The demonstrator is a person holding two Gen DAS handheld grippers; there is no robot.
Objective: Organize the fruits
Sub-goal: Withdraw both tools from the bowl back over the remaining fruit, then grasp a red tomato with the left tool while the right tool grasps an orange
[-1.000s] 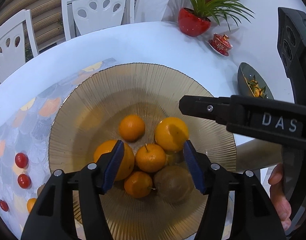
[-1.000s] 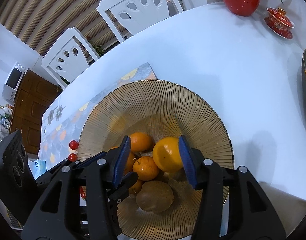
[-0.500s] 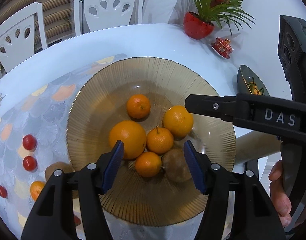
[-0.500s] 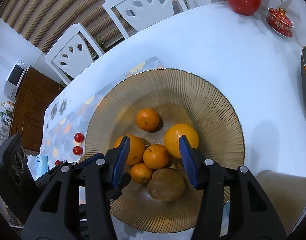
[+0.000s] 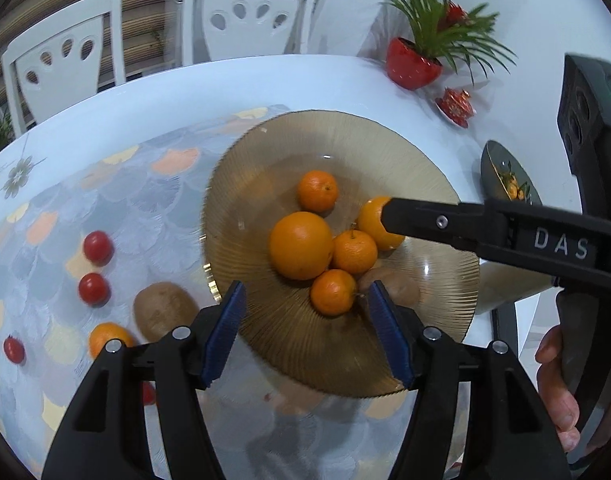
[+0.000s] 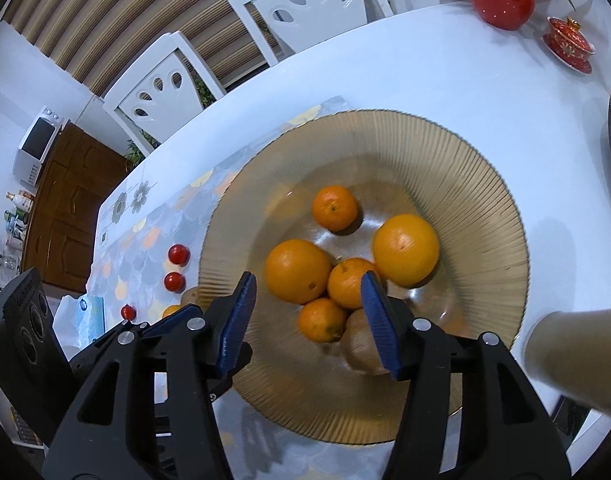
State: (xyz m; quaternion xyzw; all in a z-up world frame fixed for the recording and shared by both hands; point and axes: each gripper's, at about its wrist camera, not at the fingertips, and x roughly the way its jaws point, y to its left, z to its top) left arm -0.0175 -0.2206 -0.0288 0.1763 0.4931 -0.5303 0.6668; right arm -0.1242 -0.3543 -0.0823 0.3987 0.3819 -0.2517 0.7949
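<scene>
Both tools hang above the ribbed amber bowl [image 5: 437, 280], and neither holds anything: the left gripper [image 5: 305, 328] has its blue pads [image 5: 225, 332] spread wide over the near rim, and the right gripper [image 6: 307, 316] is just as wide over the pile. The bowl already holds five oranges, a large orange [image 5: 300, 245] among them, and a brown kiwi [image 6: 361, 344] at the near side. Loose fruit lies on the patterned mat [image 5: 105, 184] to the left: a second kiwi [image 5: 165, 312] just beside the bowl's rim, a small orange [image 5: 109, 340] near it, and cherry tomatoes [image 5: 98, 246] farther out. The sensible next pick is probably that second kiwi (it is closest to the left tool). Swing left clear of the rim, descend with the pads straddling the kiwi's narrow width, and close gently, since it looks soft and could roll toward the small orange.
</scene>
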